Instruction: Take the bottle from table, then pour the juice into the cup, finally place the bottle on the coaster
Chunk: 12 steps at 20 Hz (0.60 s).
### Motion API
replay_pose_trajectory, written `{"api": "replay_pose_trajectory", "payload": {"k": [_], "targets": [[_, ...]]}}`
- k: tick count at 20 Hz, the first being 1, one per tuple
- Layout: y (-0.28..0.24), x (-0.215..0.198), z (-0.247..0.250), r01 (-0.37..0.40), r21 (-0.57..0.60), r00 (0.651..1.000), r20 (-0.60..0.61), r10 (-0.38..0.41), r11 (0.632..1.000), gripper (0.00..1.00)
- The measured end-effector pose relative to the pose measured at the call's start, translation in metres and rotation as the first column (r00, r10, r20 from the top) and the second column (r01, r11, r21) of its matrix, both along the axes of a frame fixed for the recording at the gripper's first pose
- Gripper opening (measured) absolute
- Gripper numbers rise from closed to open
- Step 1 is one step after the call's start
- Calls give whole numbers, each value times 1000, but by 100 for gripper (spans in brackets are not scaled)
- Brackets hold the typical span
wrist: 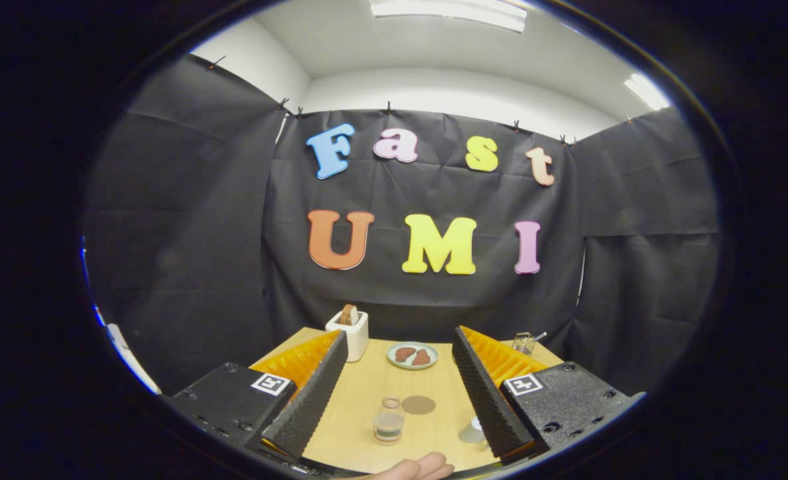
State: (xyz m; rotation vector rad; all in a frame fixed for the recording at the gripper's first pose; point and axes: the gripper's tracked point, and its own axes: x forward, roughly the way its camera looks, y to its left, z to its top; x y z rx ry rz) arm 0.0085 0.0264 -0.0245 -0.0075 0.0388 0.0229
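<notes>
Wooden counter (367,393) carries a white toaster (349,332) with bread in it, a plate (412,355) with two brown pieces, and a small glass item (523,343) at the far right corner. Nearer, the bottle (389,425) stands upright, long axis vertical, between the fingers' lines; a small cup (391,402) sits just behind it, the round brown coaster (419,405) beside that. A hand (417,468) rests at the near edge. The gripper (404,400) has its jaws wide apart, holding nothing.
</notes>
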Motion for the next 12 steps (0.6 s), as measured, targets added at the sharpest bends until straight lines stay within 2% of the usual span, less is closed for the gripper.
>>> {"api": "replay_pose_trajectory", "payload": {"k": [7, 12], "targets": [[11, 13, -29, 8, 13, 1000, -7, -8, 1000, 100], [14, 30, -77, 41, -13, 998, -51, -42, 999, 100]]}}
